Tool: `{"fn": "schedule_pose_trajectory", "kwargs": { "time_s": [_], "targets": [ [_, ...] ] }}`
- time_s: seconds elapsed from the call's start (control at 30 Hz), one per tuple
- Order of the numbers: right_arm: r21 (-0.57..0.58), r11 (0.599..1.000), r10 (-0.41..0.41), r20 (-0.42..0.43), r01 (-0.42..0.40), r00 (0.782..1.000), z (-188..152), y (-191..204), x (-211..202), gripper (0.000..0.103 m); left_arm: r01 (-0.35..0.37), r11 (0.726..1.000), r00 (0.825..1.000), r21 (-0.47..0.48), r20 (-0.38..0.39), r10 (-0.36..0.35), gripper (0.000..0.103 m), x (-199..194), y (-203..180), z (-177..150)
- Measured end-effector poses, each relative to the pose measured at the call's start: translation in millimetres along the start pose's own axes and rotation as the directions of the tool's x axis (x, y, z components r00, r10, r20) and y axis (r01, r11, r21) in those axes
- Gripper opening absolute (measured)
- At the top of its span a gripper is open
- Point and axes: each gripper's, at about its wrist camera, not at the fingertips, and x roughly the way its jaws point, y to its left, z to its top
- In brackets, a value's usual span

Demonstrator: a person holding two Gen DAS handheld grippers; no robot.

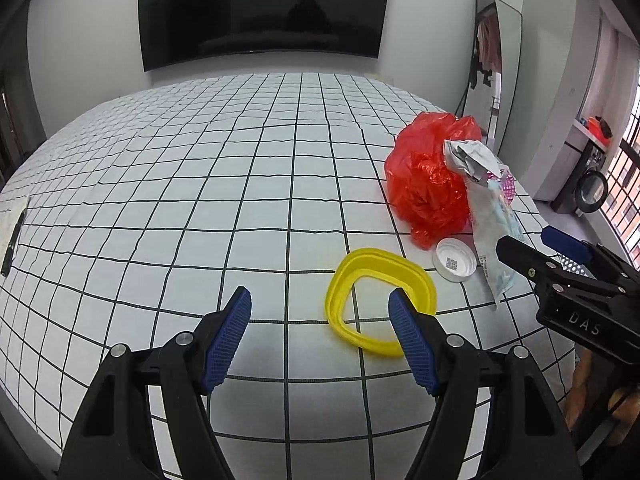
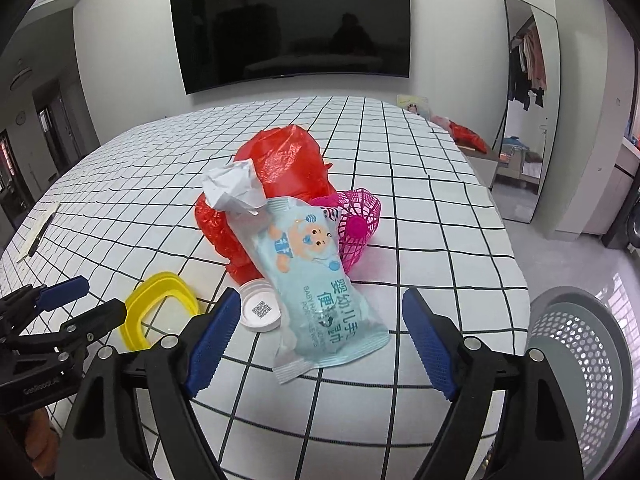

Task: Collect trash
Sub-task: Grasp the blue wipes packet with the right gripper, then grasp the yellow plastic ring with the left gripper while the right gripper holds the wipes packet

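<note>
Judging progress: the task is taken to be near its start, since every piece of trash seen lies on the bed and none can be made out in the basket.
Bed (image 2: 400, 216): a white sheet with a black grid is spread over it; the whole litter pile is carried near its right side.
Basket (image 2: 592, 344): a grey perforated bin is seen beside the bed at the right edge of the right wrist view; its inside is mostly hidden, so its contents cannot be told.
Red plastic bag (image 1: 428, 176): crumpled, left on the sheet at the back of the pile.
Wipes packet (image 2: 316, 276): a pale blue pack is laid against the red bag, its near end between the right jaws but not pressed.
Yellow ring (image 1: 380, 300): a rounded plastic frame is laid flat, just ahead of the left jaws.
Pink net (image 2: 360, 224): tucked behind the packet.
Crumpled paper (image 2: 236, 188): perched on top of the bag.
White cap (image 2: 260, 308): laid upside down, touching the packet.
Right gripper (image 2: 320, 340): released, nothing clamped.
Left gripper (image 1: 320, 320): released, nothing held.
Remaining: all items are still to be lifted and dropped in the basket.
</note>
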Motion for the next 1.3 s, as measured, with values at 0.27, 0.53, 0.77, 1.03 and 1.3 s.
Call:
{"fn": "schedule_pose_trajectory", "kwargs": {
  "time_s": [0.27,0.53,0.77,1.03,1.3],
  "targets": [
    [-0.008,1.0,0.013,-0.003,-0.013,1.0,9,1,10,0.079,0.007,1.0,1.0,0.001,-0.01,-0.007,0.07,5,-2,1],
    [-0.029,0.999,0.021,-0.024,-0.022,0.999,13,7,21,0.067,0.009,1.0,1.0,-0.003,-0.013,-0.009,0.07,5,-3,0],
    [-0.014,0.999,0.045,-0.032,-0.046,0.998,11,9,16,0.043,0.012,1.0,1.0,-0.002,-0.012,-0.012,0.07,1,-4,-2],
    [0.028,0.998,0.047,0.008,-0.047,0.999,3,2,-14,0.041,0.026,1.0,1.0,0.005,-0.008,-0.025,0.07,-6,-9,-6],
    [0.069,0.996,0.051,0.035,-0.053,0.998,-16,-2,-42,0.041,0.038,0.999,0.999,0.018,-0.013,-0.038,0.071,-7,-14,-11]
  ]
}}
